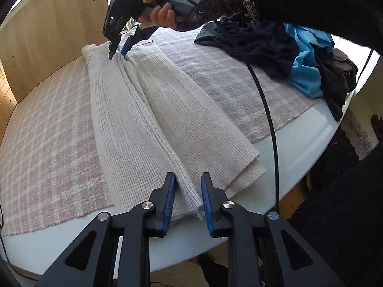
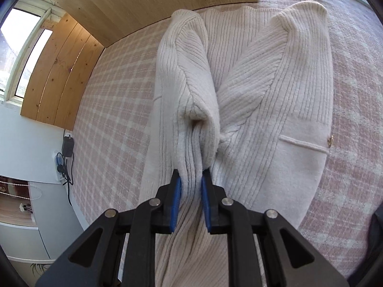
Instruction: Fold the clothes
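A white ribbed sweater [image 1: 167, 110] lies lengthwise on a pink plaid blanket [image 1: 47, 143], with a raised ridge of cloth running along its middle. At the near hem my left gripper [image 1: 188, 191] has that ridge filling the gap between its blue pads, which press on it from both sides. At the far end, by the collar, a hand holds my right gripper [image 1: 117, 53], which pinches the same ridge. The right wrist view shows my right gripper [image 2: 190, 186] shut on a bunched fold of the sweater [image 2: 275, 95], with the fold pulled up off the blanket [image 2: 115, 95].
A heap of dark and light-blue clothes [image 1: 304, 71] sits at the far right of the bed. A black cable [image 1: 268, 119] hangs across the right side. A wooden panel [image 1: 55, 31] stands behind the bed. The white mattress edge [image 1: 299, 143] shows near me.
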Available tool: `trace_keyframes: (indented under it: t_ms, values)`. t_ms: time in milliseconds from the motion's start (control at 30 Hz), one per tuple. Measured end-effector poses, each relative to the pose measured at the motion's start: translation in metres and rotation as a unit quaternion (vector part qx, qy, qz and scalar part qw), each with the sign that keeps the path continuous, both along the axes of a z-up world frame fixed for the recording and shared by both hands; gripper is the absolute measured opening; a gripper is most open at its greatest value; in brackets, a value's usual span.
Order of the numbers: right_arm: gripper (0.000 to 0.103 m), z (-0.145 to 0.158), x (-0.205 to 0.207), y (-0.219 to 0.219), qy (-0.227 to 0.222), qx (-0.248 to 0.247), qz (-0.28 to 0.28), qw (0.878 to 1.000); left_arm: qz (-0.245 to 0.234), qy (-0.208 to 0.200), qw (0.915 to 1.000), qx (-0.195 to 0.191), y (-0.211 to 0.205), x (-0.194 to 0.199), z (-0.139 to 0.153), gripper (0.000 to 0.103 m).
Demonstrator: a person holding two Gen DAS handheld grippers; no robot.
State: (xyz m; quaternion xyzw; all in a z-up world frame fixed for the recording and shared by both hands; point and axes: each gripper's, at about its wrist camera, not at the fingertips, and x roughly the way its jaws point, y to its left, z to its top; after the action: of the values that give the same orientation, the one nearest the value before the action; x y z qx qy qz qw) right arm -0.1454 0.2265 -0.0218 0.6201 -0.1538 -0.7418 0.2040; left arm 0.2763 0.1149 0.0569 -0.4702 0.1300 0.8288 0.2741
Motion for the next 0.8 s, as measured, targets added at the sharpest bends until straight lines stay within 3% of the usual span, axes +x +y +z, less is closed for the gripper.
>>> trace_keyframes:
  t_ms: [67, 233, 367, 467, 567, 667, 800]
  values:
    - [0.026, 0.012, 0.003, 0.002, 0.004, 0.019, 0.012, 1.0, 0.007, -0.016, 0.9996, 0.023, -0.011, 0.004, 0.01, 0.029]
    - [0.026, 0.063, 0.019, 0.032, 0.076, -0.005, 0.009, 0.997, 0.067, -0.024, 0.9941, 0.082, -0.055, -0.004, 0.045, 0.028]
    - [0.026, 0.069, 0.006, 0.054, 0.083, 0.054, -0.047, 0.994, 0.11, -0.002, 0.9904, 0.084, -0.077, -0.046, 0.058, 0.027]
    - [0.026, 0.053, 0.016, 0.079, 0.048, 0.059, -0.076, 0.994, 0.109, -0.01, 0.9911, 0.076, -0.068, -0.084, 0.048, 0.027]
    - [0.026, 0.033, 0.044, 0.091, 0.016, 0.048, -0.076, 0.996, 0.082, -0.042, 0.988, 0.124, -0.039, -0.099, 0.039, 0.027]
    - [0.026, 0.021, 0.063, 0.081, 0.009, 0.045, -0.057, 0.997, 0.044, -0.056, 0.9884, 0.134, 0.001, -0.1, 0.026, 0.028]
    - [0.026, 0.027, 0.047, 0.085, 0.025, 0.042, -0.064, 0.997, 0.048, -0.074, 0.9917, 0.093, 0.027, -0.097, 0.001, 0.028]
